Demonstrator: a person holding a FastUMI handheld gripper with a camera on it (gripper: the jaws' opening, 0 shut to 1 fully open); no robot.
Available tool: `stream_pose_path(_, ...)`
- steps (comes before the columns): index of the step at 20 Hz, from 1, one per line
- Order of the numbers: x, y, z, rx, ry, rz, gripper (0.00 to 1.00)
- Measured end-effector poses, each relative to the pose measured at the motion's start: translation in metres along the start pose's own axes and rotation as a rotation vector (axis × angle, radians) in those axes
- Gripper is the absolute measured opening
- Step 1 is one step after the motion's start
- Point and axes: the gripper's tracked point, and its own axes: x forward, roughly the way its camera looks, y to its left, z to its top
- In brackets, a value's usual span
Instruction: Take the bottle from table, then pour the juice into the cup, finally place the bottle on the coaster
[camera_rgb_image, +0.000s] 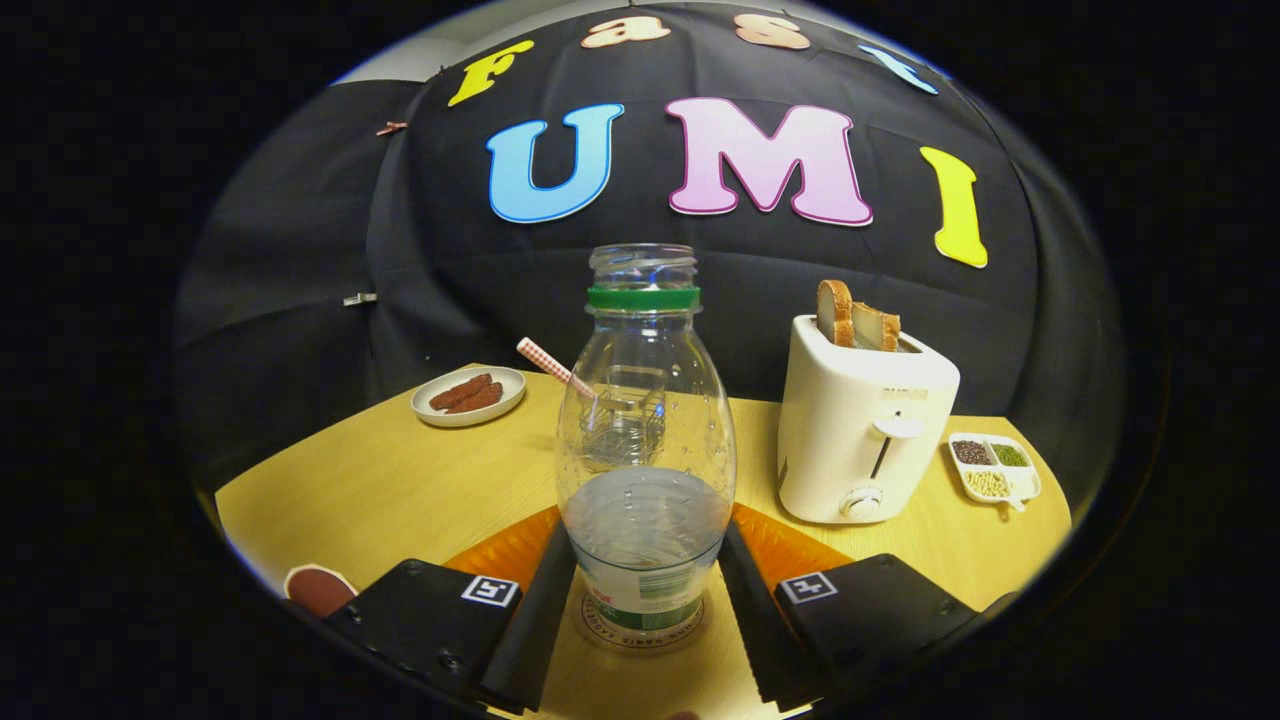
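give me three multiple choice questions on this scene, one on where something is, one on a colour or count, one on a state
1. Where does the bottle stand?
A. on the round coaster between the fingers
B. on the small plate
C. on top of the toaster

2. What colour is the ring on the bottle's neck?
A. red
B. green
C. blue

3. What is the state of the toaster?
A. empty slots
B. lying on its side
C. bread slices sticking up from its slots

Answers:
1. A, the bottle's base sits on the coaster's printed circle, with the gripper fingers close on either side; whether they press on it cannot be told.
2. B, a green band circles the neck just under the open threaded mouth.
3. C, the toaster stands upright on the table with bread slices poking out of the top.
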Motion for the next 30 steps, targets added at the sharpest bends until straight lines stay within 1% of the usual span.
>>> stream_pose_path(4,0.003,0.000,0.002,-0.006,-0.010,-0.003,0.79)
stream_pose_path(10,0.001,-0.001,-0.015,0.032,0.042,-0.005,0.80)
stream_pose_path(12,-0.001,-0.003,-0.019,0.034,0.051,-0.012,0.84)
stream_pose_path(13,-0.003,-0.004,-0.021,0.038,0.055,-0.013,0.89)
stream_pose_path(15,-0.007,-0.003,-0.023,0.051,0.063,-0.011,0.92)
stream_pose_path(17,-0.014,-0.002,-0.022,0.051,0.064,-0.008,0.93)
stream_pose_path(20,-0.033,0.002,-0.017,0.037,0.063,-0.003,0.94)
stream_pose_path(23,-0.062,0.009,0.001,-0.006,0.034,0.006,0.95)
stream_pose_path(25,-0.084,0.013,0.018,-0.028,0.001,0.004,0.97)
stream_pose_path(30,-0.141,0.015,0.061,-0.005,-0.041,-0.001,0.97)
